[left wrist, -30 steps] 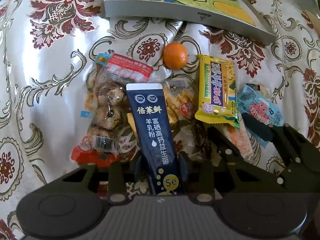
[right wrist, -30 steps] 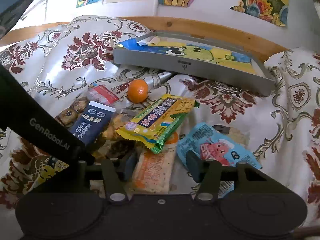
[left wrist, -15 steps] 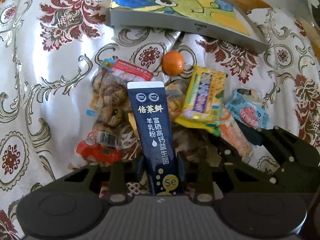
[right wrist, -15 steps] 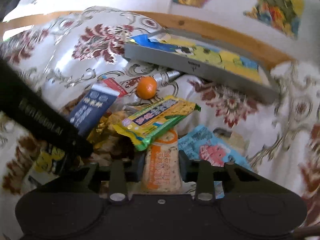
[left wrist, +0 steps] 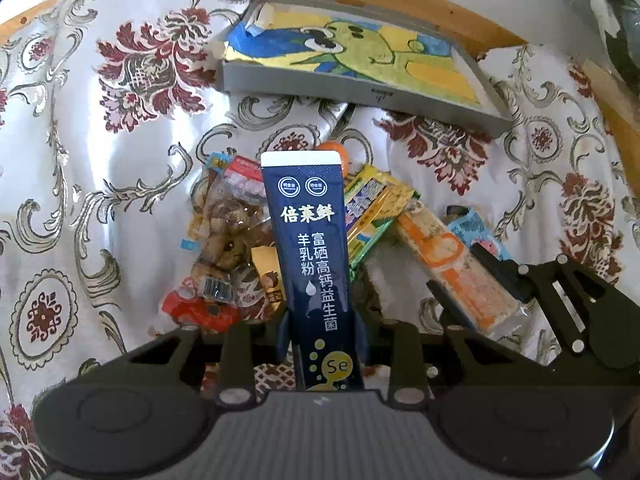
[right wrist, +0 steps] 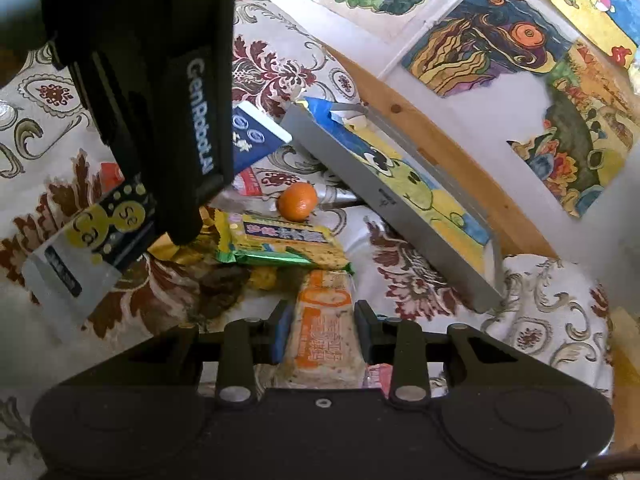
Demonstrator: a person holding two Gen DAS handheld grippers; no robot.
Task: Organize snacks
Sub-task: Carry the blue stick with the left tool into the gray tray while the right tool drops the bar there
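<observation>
On the floral tablecloth [left wrist: 132, 152] covering the bench, snacks sit in a loose pile in front of a grey tray [left wrist: 360, 96] with a painted cartoon sheet in it.

Left hand-held gripper [left wrist: 322, 336]: clamped on the lower part of a dark blue sachet [left wrist: 310, 248], white top edge, gold "Se" circle near the bottom. Sachet stands up along the fingers, lifted over the pile. In the right wrist view the same sachet [right wrist: 256, 140] pokes out either side of the left gripper body.

Right hand-held gripper [right wrist: 320, 332]: jaws closed on an orange-and-white snack bar [right wrist: 324, 336], pads touching both long sides. In the left wrist view the bar [left wrist: 452, 264] sticks out at a slant from the right gripper [left wrist: 480, 280], just beside the pile.

Rest of pile:
- yellow-green packet [right wrist: 280, 244], just ahead of the bar's far end
- mandarin [right wrist: 298, 201], beyond the packet, near the tray's front wall
- clear bag of brown snacks [left wrist: 224, 236] with red ends, left of the sachet
- light blue packet [left wrist: 476, 226], mostly hidden behind the bar

Tray leans slightly, back edge near the wooden rim [right wrist: 432, 140]. Paintings [right wrist: 480, 40] on the wall behind.
</observation>
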